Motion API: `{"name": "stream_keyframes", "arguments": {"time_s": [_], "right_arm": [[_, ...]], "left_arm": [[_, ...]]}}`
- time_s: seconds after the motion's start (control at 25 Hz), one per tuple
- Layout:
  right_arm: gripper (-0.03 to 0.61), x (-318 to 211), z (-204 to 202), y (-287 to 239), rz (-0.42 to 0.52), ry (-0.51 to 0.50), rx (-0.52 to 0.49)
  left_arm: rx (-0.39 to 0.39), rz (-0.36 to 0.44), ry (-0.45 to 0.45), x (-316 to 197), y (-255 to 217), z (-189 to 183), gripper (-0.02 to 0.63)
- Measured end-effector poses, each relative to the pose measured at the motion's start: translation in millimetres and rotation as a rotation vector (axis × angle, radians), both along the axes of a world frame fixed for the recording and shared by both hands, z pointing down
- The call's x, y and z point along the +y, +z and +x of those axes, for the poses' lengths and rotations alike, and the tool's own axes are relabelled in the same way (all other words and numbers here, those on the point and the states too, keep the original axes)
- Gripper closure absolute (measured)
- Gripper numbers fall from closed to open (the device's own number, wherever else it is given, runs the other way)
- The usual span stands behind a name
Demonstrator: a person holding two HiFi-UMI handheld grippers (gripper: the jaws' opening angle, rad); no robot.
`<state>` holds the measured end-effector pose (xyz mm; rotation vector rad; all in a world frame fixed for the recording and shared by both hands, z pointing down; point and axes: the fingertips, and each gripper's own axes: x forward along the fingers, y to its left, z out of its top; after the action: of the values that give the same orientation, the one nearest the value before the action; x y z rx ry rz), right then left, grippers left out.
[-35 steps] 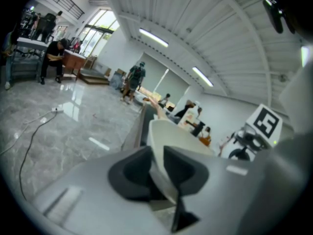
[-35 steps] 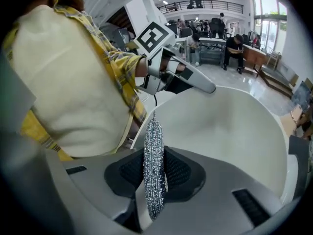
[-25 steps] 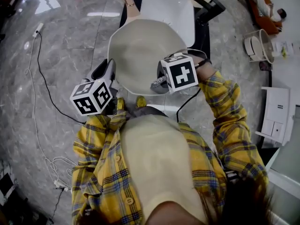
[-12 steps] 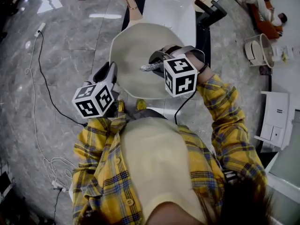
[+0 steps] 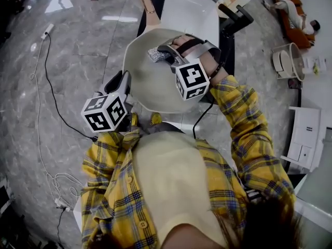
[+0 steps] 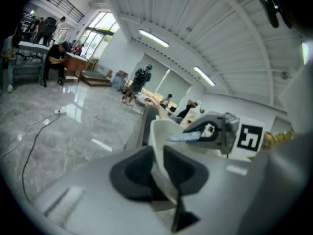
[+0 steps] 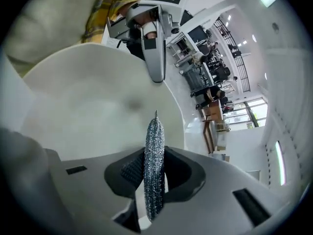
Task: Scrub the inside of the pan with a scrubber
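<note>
The left hand-held gripper [image 6: 159, 168] is clamped on the near left rim of the cream pan [image 5: 148, 87], whose handle [image 5: 147, 7] points away from the person. The right hand-held gripper [image 7: 153, 173] pinches a flattened steel scrubber [image 7: 154, 151]. The scrubber sticks out lengthwise past the jaws, over the pan's far inner side, tip toward the left rim.

Person wearing a long-sleeved yellow plaid shirt [image 5: 249, 139], open over a plain cream top [image 5: 176, 175]; dark wristband [image 5: 216, 70] at one o'clock.
</note>
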<state>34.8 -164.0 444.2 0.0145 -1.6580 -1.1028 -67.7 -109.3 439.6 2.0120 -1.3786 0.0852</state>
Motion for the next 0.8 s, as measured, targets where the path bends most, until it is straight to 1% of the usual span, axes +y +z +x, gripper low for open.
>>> {"name": "stream_keyframes", "arguments": {"time_s": [0.16,0.32,0.52,0.8], "right_arm": [[0.492,-15,-4,2,0.075,-0.039,0.018],[0.492,-28,1,8,0.098,-0.02,0.058],[0.492,-30,14,20,0.074,0.044,0.139],[0.492,-21,38,35,0.004,0.132,0.216]], "left_arm": [[0.003,-0.001,-0.002,0,0,0,0.543],[0.007,-0.003,-0.004,-1,0,0,0.543],[0.01,-0.003,-0.006,0,-1,0,0.543],[0.011,0.0,0.0,0,-1,0,0.543]]}}
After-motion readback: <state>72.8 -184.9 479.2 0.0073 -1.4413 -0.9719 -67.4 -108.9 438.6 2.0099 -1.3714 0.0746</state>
